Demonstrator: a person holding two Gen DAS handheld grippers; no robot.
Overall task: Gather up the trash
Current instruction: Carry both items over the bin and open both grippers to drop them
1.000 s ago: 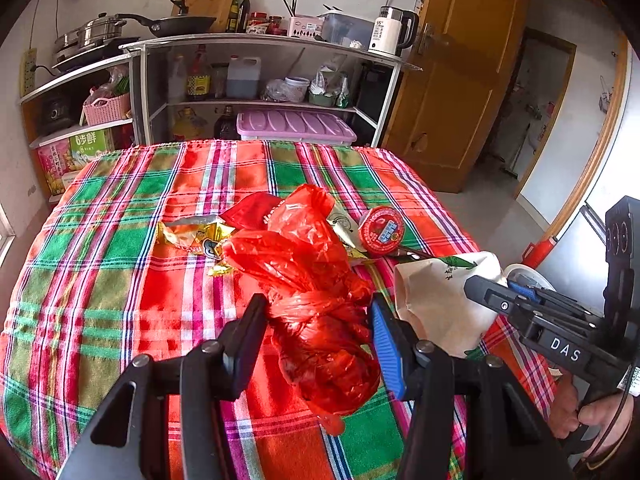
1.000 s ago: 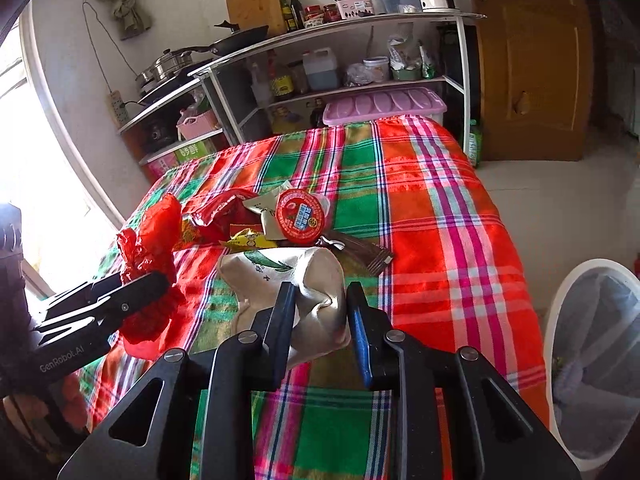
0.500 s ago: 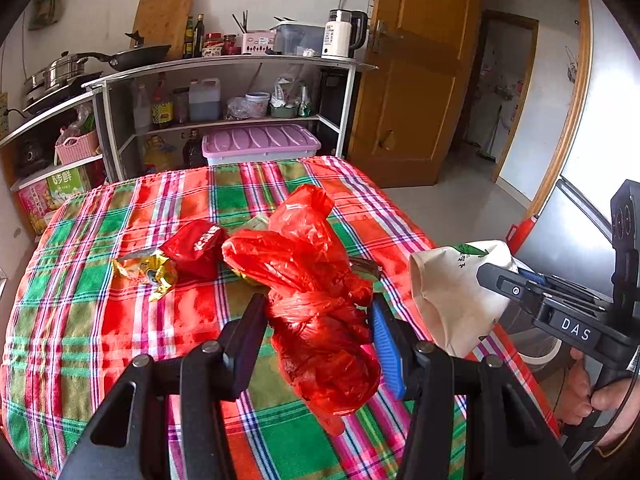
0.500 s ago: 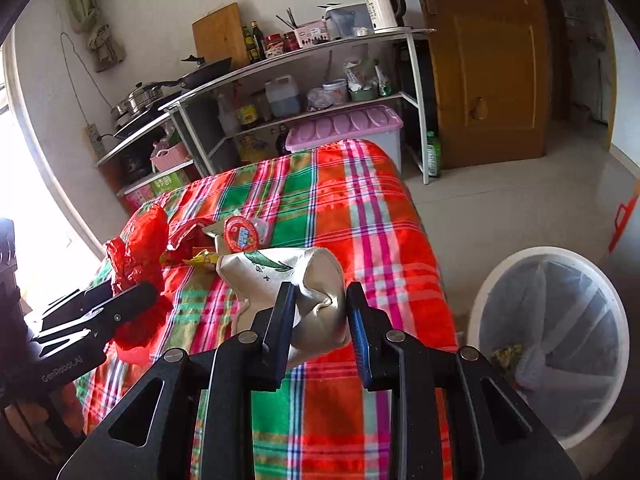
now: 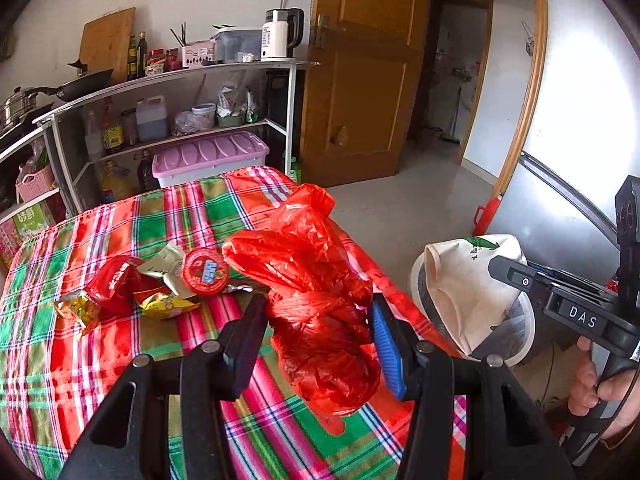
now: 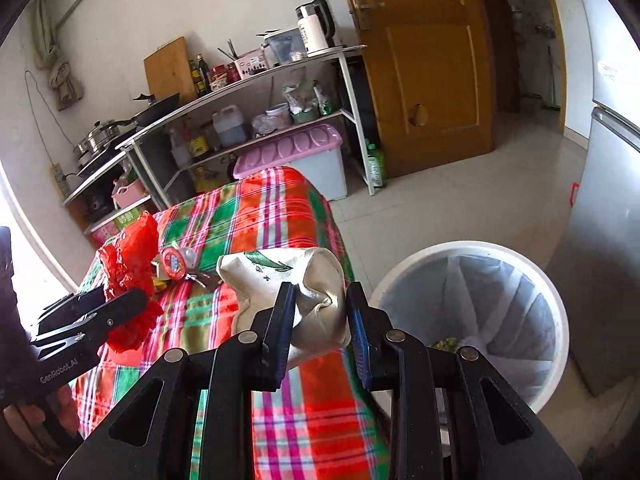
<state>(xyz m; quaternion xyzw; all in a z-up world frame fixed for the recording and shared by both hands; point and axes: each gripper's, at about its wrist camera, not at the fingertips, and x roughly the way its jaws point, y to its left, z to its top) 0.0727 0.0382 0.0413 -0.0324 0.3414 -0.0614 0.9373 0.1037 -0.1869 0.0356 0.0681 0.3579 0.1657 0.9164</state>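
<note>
My two wrist cameras look steeply down along their jaws, close in, sharing the plaid worktop (image 5: 120,360) and bin (image 6: 472,252).

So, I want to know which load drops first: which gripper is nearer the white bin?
Right. The right gripper, holding the cream bag, is beside the white bin; the left gripper, holding the red bag, hangs over the table.

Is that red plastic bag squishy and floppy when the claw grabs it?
Probably yes. The red plastic bag is crumpled and bulges around the left claw, so it likely squashes easily. Its loose top stands up thin and wrinkly, so it is likely light. The shiny film could slip a little.
</note>
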